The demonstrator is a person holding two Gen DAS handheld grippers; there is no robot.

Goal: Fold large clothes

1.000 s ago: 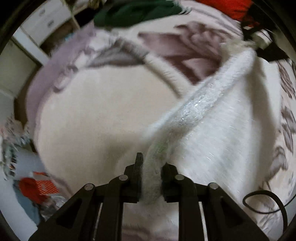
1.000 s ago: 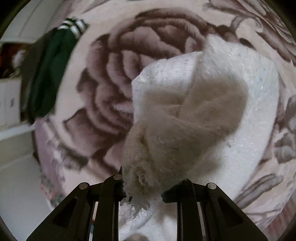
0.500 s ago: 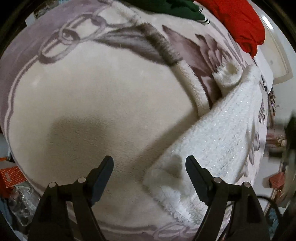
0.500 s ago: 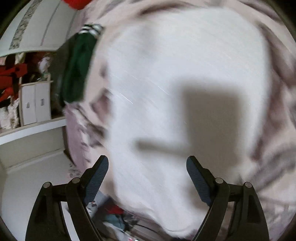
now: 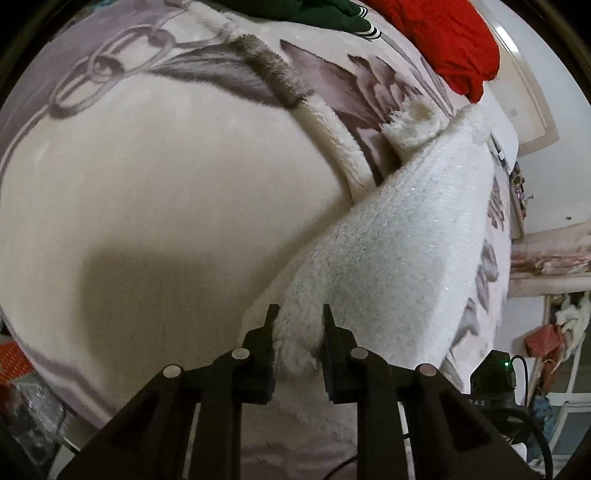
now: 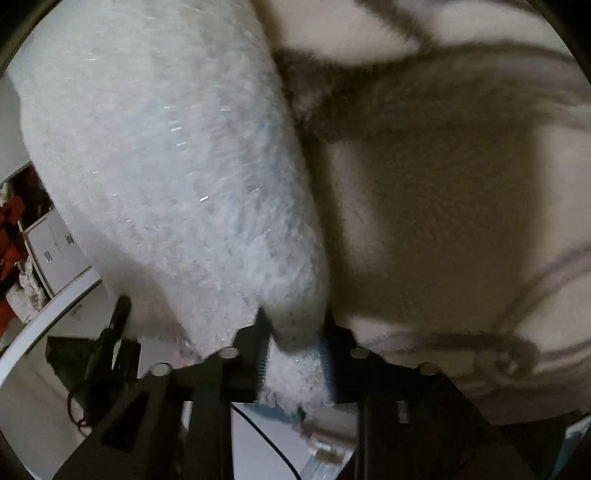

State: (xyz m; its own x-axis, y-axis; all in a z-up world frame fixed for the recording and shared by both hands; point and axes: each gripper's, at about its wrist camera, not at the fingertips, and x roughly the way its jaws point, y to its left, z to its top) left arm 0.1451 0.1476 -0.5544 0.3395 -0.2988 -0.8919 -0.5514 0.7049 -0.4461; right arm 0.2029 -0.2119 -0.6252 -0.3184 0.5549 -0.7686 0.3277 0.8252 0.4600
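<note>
A white fluffy knit garment (image 5: 399,236) with glittery threads lies folded on a cream plush blanket (image 5: 166,192) with a purple flower print. In the left wrist view my left gripper (image 5: 298,314) points down at the garment's near corner. Its jaws are closing, and the pads pinch a thick fold of the white knit. In the blurred right wrist view the same garment (image 6: 166,166) fills the left half. My right gripper (image 6: 293,321) is closing too, with the garment's edge pressed between its fingers. A loose cuff (image 5: 413,125) sticks out at the far end.
A green garment (image 5: 332,11) and a red one (image 5: 450,44) lie at the blanket's far edge. A black device with a cable (image 5: 495,373) sits off the right side. Beyond the bed's edge, white drawers (image 6: 55,251) and a dark cabled object (image 6: 110,332) show.
Both grippers let go of the garment, opened wide, then closed again on another part of its edge. The right gripper swept far across the garment; the left shifted a little.
</note>
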